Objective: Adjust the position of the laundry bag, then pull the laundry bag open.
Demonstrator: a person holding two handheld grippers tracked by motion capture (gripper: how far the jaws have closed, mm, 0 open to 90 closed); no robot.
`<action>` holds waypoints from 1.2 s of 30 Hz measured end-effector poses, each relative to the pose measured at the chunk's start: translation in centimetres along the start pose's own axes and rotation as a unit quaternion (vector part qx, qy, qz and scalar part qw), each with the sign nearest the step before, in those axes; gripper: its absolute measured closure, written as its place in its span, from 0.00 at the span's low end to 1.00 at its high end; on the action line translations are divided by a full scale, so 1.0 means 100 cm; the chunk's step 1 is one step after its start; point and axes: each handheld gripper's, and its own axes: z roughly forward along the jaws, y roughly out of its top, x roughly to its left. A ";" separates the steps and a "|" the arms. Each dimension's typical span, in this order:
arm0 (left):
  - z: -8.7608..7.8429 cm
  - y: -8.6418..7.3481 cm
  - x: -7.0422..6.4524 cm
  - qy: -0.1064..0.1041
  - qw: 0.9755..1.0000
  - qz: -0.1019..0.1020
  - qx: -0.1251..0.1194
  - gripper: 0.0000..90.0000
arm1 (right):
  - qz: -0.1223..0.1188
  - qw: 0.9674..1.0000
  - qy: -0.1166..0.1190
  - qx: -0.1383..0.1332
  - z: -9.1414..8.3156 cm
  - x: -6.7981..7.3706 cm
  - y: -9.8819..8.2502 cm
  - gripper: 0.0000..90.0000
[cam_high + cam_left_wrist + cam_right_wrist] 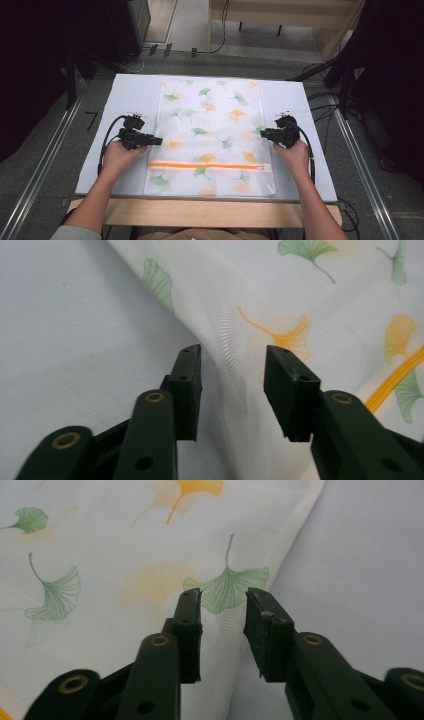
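A pale grey-blue table (127,95) stands on a grey floor, with dark equipment and cables around its far side. Spread flat across its middle lies a white mesh bag (210,132) printed with green and orange ginkgo leaves, an orange zipper (207,166) running across it near the person's edge. The left gripper (156,142) sits at the bag's left edge, held in the person's left hand (120,154); in the left gripper view its jaws stand spread, with a raised fold of the mesh between them and neither pad pressing on it. The right gripper (263,133) sits at the bag's right edge, in the right hand (294,152); in the right gripper view its jaws are likewise parted, straddling the bag's hem over a green leaf print without pinching it.
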 end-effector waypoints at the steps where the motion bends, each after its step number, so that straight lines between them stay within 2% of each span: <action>1: -0.005 -0.001 -0.001 0.003 1.000 0.004 -0.009 0.62 | -0.005 1.000 -0.003 -0.004 -0.002 0.001 0.001 0.74; 4: -0.009 -0.002 -0.002 0.004 1.000 0.005 -0.017 0.53 | -0.008 1.000 -0.003 -0.011 -0.006 0.002 0.002 0.71; 5: -0.013 -0.003 -0.003 0.001 1.000 0.008 -0.022 0.51 | -0.007 1.000 -0.003 -0.022 -0.011 0.005 0.003 0.69; 10: -0.016 -0.005 -0.008 -0.001 0.999 0.022 -0.026 0.46 | -0.014 0.999 0.005 -0.035 -0.020 0.006 0.003 0.65; 11: -0.017 -0.005 -0.011 0.000 0.999 0.028 -0.032 0.45 | -0.014 0.999 0.006 -0.033 -0.021 0.006 0.003 0.65; 16: -0.019 -0.005 -0.014 -0.001 0.999 0.030 -0.040 0.41 | -0.010 1.000 0.006 -0.020 -0.026 0.007 -0.001 0.64; 18: -0.020 -0.004 -0.016 -0.003 0.999 0.034 -0.039 0.40 | -0.014 1.000 -0.003 -0.007 -0.030 0.009 -0.005 0.63; 20: -0.020 -0.004 -0.016 -0.007 0.999 0.031 -0.042 0.40 | -0.017 1.000 -0.006 -0.007 -0.032 0.011 -0.007 0.62; 21: -0.021 -0.003 -0.017 -0.012 0.998 0.031 -0.043 0.40 | -0.016 1.000 -0.001 -0.007 -0.037 0.013 -0.010 0.60; 29: -0.021 -0.002 -0.026 -0.013 0.998 0.046 -0.043 0.40 | -0.012 1.000 0.007 -0.006 -0.048 0.014 -0.019 0.59; 34: -0.023 -0.001 -0.033 -0.034 0.998 0.039 -0.043 0.41 | -0.006 1.000 0.015 -0.008 -0.053 0.015 -0.023 0.59; 36: -0.023 -0.001 -0.036 -0.033 0.997 0.046 -0.043 0.41 | -0.007 1.000 0.016 -0.006 -0.054 0.015 -0.025 0.59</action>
